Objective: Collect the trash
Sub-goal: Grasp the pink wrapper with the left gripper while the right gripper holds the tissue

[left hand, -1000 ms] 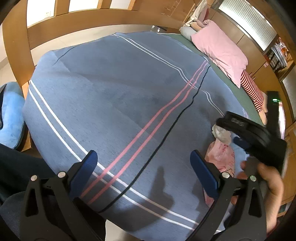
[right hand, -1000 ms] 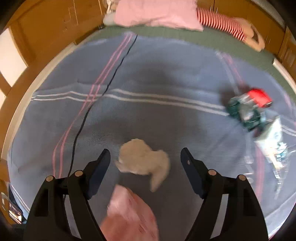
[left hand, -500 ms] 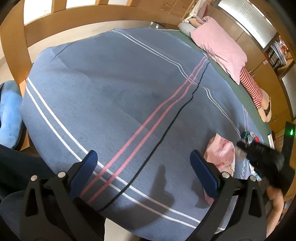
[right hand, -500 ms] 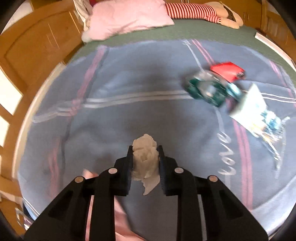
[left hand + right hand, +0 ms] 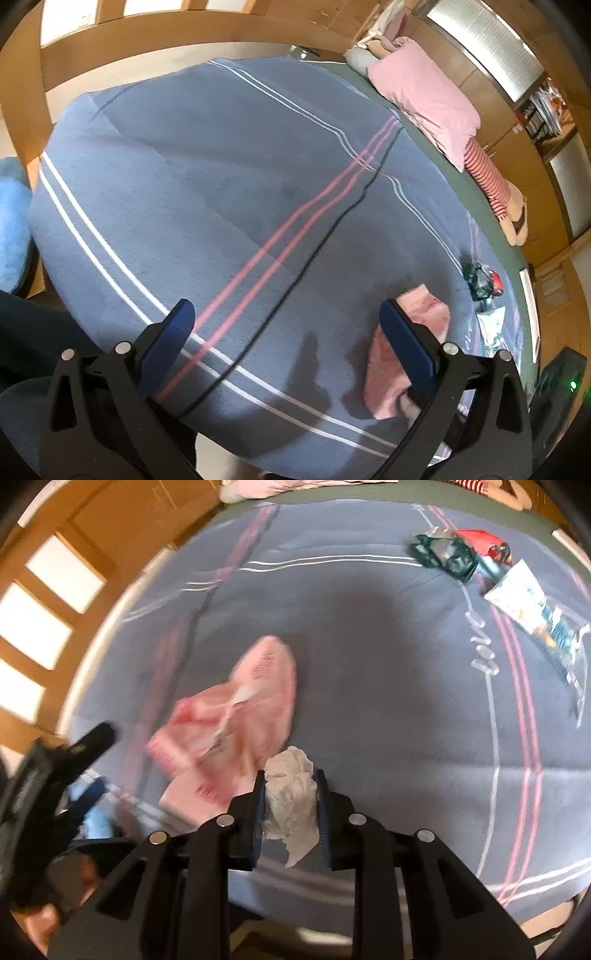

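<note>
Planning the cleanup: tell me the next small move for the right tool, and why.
Probably carry the crumpled tissue over the pink plastic bag and let go there. The right tool is shut on the tissue, lifted off the blue blanket, and the bag lies just to its left. The left tool is open beside the bag.

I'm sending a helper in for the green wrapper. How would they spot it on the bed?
On the blue striped blanket, look toward the far corner by the striped-legged doll. The crumpled dark green wrapper lies there, touching a red packet. The clear-and-white bag beside it is flat; this one is scrunched and shiny green.
</note>
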{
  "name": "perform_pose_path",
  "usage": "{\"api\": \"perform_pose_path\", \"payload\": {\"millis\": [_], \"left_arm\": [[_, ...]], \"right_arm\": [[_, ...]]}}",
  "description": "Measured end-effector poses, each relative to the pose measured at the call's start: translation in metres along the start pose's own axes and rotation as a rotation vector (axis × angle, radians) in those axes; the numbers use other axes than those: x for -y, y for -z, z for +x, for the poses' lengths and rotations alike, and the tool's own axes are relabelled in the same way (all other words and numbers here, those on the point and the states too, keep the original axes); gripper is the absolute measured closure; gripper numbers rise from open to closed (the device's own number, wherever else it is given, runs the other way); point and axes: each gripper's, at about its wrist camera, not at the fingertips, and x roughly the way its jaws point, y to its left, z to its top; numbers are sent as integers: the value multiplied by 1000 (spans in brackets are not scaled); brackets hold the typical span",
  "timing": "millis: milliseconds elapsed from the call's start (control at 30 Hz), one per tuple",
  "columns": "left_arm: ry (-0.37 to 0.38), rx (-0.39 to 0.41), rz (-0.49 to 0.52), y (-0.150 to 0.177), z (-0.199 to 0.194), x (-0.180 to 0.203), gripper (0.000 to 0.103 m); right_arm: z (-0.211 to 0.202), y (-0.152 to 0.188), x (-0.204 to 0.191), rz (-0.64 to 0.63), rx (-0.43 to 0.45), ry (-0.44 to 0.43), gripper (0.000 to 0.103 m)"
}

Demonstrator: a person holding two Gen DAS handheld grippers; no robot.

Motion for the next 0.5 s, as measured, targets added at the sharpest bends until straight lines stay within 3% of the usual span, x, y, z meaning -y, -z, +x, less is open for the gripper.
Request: {"api": "perform_pose_path", "payload": {"millis": [167, 267, 300, 333, 400, 500], "left_arm": [[60, 9, 118, 6, 1, 31, 3], [125, -54, 307, 21, 9, 68, 3], [112, -61, 382, 27, 11, 80, 3], [52, -40, 497, 36, 14, 95, 3], [-39, -5, 606, 44, 19, 108, 3], [-111, -33, 665, 51, 33, 115, 3]], "right_arm": [[-30, 23, 11, 63, 80, 93, 77], [-47, 39, 37, 159, 125, 170, 77], [-50, 41, 42, 181, 133, 190, 77], [-54, 47, 50, 211, 142, 220, 77], [-58, 53, 60, 253, 148, 239, 77], [-63, 60, 69, 292, 147, 238, 77]]}}
